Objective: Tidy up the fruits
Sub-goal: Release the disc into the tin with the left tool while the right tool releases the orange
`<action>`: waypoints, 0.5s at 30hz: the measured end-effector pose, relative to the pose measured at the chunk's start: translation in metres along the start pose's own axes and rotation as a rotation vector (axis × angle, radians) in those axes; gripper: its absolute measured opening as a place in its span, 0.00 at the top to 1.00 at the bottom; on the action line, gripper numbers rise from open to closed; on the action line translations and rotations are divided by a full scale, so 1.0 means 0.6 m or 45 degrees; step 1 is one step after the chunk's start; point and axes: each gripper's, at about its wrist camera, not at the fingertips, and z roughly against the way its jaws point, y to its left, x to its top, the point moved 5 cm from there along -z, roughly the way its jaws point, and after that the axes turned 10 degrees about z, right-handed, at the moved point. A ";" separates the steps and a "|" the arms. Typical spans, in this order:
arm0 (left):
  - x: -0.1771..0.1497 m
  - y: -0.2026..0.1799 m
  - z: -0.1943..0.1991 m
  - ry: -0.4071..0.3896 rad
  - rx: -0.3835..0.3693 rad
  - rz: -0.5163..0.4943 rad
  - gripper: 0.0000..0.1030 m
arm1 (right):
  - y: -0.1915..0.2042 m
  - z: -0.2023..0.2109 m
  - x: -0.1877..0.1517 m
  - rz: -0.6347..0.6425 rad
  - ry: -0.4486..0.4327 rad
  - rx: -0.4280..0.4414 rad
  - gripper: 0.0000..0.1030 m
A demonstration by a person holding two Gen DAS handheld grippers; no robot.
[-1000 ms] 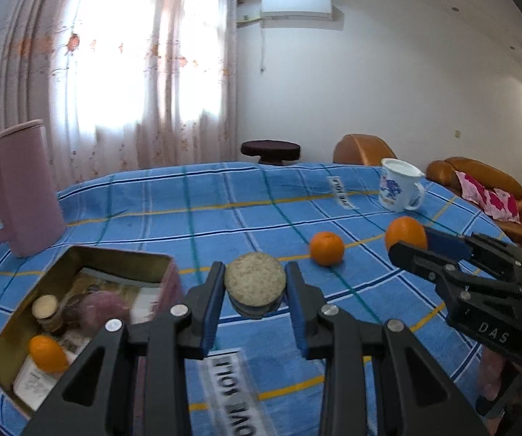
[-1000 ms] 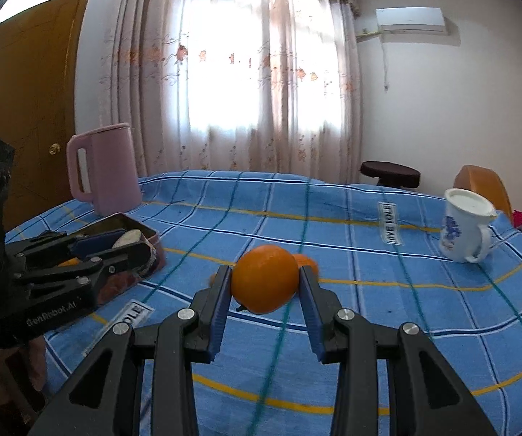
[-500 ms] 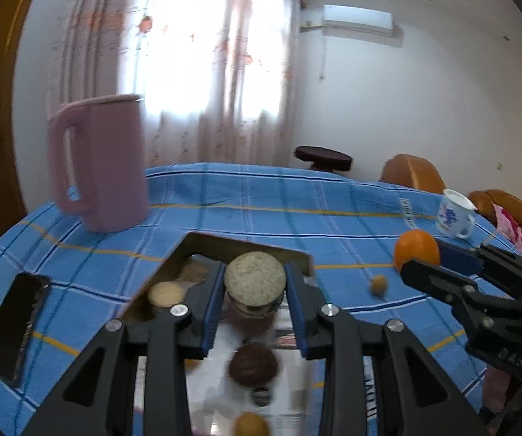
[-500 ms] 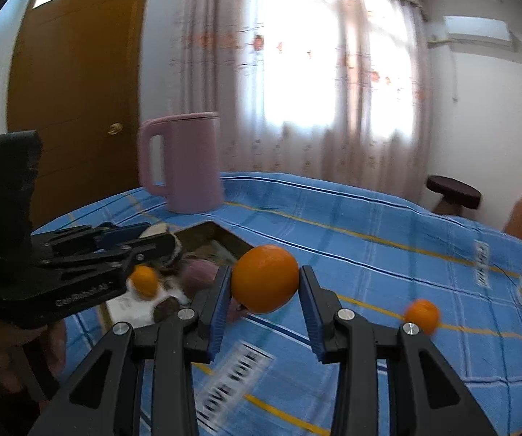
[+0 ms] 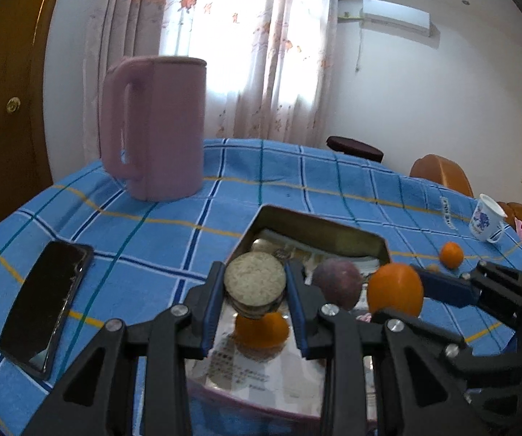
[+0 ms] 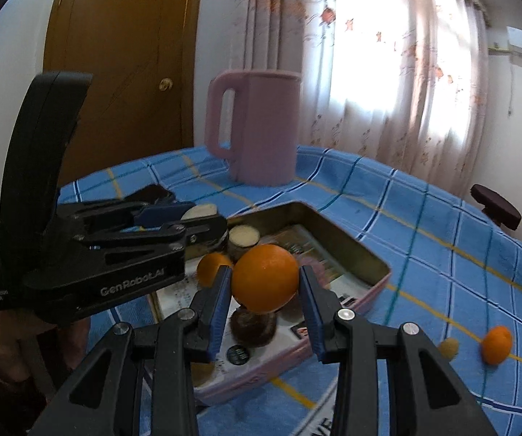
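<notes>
**Both grippers loaded over the open tin**

From my left camera, the blue checked tablecloth (image 5: 268, 181) fills the view. On it, at eleven o'clock, I see the pink jug (image 5: 159, 127) standing upright, handle to the left. A dark phone (image 5: 45, 309) lies flat at nine o'clock, its long axis running from near-left to far-right.

The rectangular tin (image 5: 319, 223) sits open at centre with one corner pointing away from me. Inside I can make out printed paper lining the bottom, a purplish round fruit (image 5: 337, 287) at about two o'clock, and a small orange (image 5: 261, 328) low in the middle.

My left gripper (image 5: 255, 287) has its fingers narrowed onto a pale round disc-shaped fruit (image 5: 255, 278), flat face toward the camera, above the tin. My right gripper (image 6: 264, 283) is clamped on a large orange (image 6: 265, 278), also over the tin; in that view a dark brown fruit (image 6: 253, 325) lies just under it.

A white mug (image 5: 486, 219) stands at three o'clock, and a loose orange (image 5: 451, 254) rests on the cloth near it
</notes>
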 end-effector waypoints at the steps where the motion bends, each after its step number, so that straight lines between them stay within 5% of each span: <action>1: -0.001 0.004 0.000 0.003 0.002 0.007 0.66 | 0.005 -0.005 -0.001 0.010 0.009 0.007 0.62; 7: 0.001 0.014 0.002 -0.004 0.020 0.022 0.65 | 0.021 -0.024 -0.010 0.020 0.072 0.066 0.61; 13: 0.011 0.011 0.012 -0.046 0.049 0.036 0.32 | 0.023 -0.005 -0.019 0.031 0.057 0.078 0.52; 15: 0.016 0.000 0.019 -0.065 0.036 0.024 0.32 | 0.009 0.016 -0.023 0.019 0.036 0.058 0.51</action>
